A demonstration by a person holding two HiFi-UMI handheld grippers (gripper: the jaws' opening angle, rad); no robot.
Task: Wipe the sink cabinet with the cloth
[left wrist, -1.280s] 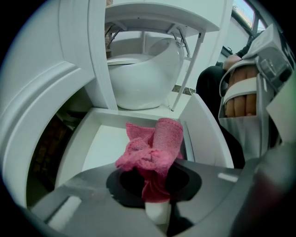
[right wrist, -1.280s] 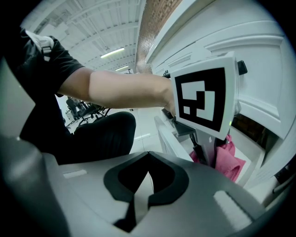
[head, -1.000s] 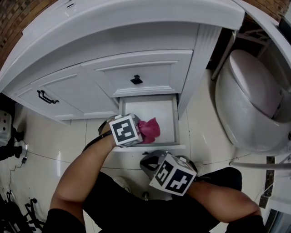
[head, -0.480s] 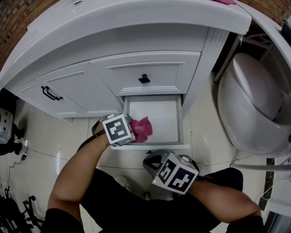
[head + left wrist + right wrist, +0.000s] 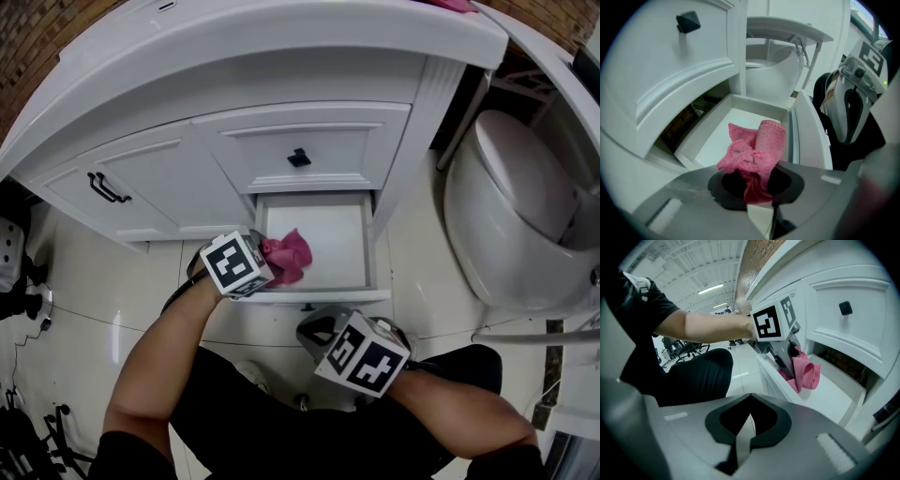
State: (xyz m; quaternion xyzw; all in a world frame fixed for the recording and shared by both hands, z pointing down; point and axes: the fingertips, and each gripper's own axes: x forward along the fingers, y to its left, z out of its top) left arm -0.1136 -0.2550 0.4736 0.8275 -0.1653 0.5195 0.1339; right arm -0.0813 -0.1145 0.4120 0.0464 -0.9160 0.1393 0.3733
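Left gripper view: my left gripper (image 5: 757, 185) pinches cloth (image 5: 754, 147) at drawer's (image 5: 802, 133) front-left corner; right gripper (image 5: 746, 418) closed, empty. Press flat, sweep across.

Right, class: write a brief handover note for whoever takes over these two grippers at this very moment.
Left gripper: shut on the pink cloth, at the front left of the open bottom drawer.
Right gripper: shut, empty, held back short of the drawer front.
Done: drawer pulled out, cloth in hand; which areas have been wiped cannot be told.
Left: probably wipe the drawer floor, then the cabinet fronts.
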